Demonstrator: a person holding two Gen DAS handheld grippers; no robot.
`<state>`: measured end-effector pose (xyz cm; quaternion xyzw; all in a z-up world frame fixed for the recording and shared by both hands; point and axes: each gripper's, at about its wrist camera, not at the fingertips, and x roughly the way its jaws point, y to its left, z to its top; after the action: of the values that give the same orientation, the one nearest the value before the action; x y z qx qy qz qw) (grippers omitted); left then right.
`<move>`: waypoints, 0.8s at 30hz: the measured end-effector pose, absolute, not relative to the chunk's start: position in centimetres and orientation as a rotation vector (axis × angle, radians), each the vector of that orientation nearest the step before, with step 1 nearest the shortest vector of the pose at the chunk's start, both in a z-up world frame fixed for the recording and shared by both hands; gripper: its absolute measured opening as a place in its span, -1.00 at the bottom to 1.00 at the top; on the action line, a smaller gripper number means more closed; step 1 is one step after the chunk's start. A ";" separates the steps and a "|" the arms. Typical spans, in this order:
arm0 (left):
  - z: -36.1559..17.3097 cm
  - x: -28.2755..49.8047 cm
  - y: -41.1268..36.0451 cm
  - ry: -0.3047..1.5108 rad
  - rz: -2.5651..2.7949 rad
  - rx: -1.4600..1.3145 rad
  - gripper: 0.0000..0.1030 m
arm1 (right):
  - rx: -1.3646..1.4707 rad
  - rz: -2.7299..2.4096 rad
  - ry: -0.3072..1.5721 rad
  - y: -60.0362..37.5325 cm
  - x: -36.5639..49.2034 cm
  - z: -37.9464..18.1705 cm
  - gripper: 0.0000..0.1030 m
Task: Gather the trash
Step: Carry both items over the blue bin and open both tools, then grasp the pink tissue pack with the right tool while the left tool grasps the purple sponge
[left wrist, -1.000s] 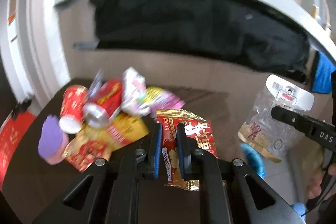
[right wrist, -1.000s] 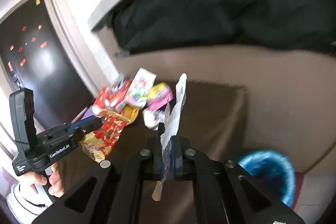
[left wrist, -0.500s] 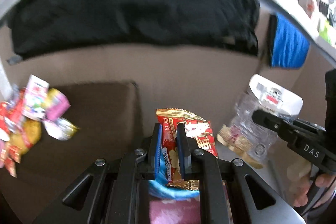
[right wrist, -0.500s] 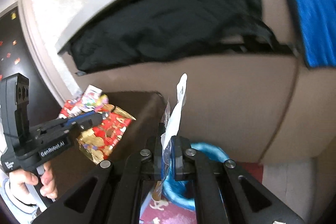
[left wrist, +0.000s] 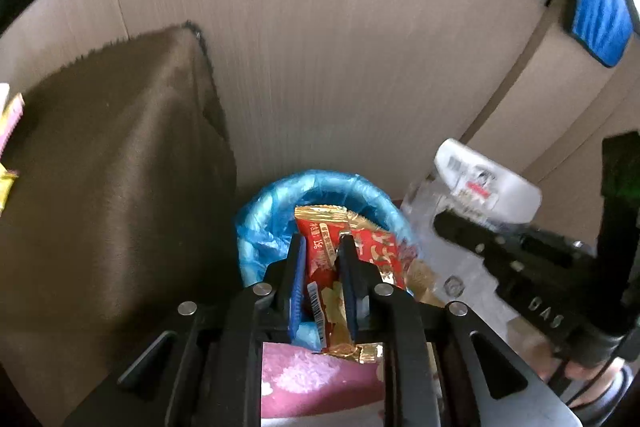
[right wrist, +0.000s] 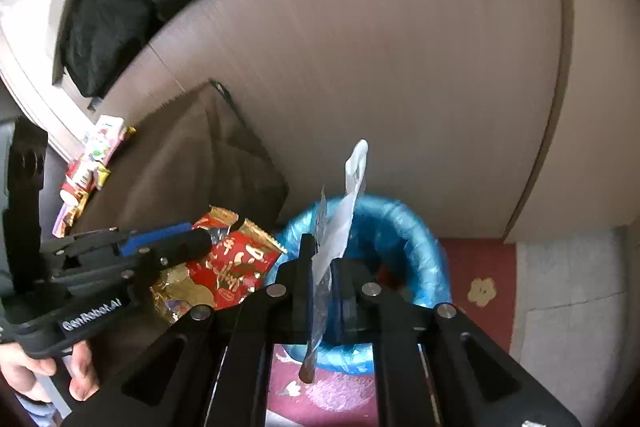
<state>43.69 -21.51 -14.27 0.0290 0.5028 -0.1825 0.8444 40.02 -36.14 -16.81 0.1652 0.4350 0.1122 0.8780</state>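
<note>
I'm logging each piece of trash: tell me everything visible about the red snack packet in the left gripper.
The red snack packet is a glossy foil pouch, red with gold crimped ends, gold characters and a barcode strip. The left gripper is shut on its middle, holding it roughly upright, slightly crumpled, above the blue-lined trash bin. Nothing else visibly touches it.

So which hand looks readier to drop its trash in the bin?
Probably the left: its tongs hold the red snack wrapper right over the blue-lined bin. The right tongs hold the clear packet over the near rim.

Black fingers (left wrist: pixel 298 267) with blue pads, silver screws.
</note>
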 end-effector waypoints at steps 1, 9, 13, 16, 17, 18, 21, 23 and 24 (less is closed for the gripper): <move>-14.4 43.9 -21.4 1.065 -0.378 0.059 -0.61 | 0.358 0.242 0.919 -36.1 40.3 -17.6 -0.77; -14.8 45.1 -19.7 1.090 -0.363 -0.018 -0.47 | 0.389 0.249 0.952 -36.1 40.8 -19.4 -0.54; -13.1 44.5 -18.7 1.062 -0.401 -0.074 -0.47 | 0.366 0.234 0.945 -36.0 40.4 -18.5 -0.53; -10.9 43.9 -17.5 1.017 -0.430 -0.116 -0.47 | 0.339 0.223 0.926 -35.8 40.0 -16.9 -0.53; -10.0 43.6 -17.0 0.998 -0.439 -0.132 -0.47 | 0.328 0.222 0.916 -35.5 39.9 -16.2 -0.53; -8.9 43.3 -16.2 0.976 -0.447 -0.147 -0.46 | 0.316 0.221 0.904 -35.2 39.8 -15.3 -0.53; -5.7 42.0 -13.5 0.900 -0.442 -0.167 -0.46 | 0.268 0.228 0.856 -33.5 39.3 -12.4 -0.52; -3.9 41.4 -11.4 0.847 -0.424 -0.160 -0.46 | 0.226 0.252 0.811 -31.4 39.0 -9.7 -0.45; -2.8 41.1 -9.9 0.822 -0.407 -0.156 -0.46 | 0.217 0.263 0.797 -30.6 38.9 -8.8 -0.42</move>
<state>41.08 -9.85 -2.84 -0.0754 0.3964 -0.1964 0.8937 38.90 -30.58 -8.83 0.1051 0.3861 0.1275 0.9075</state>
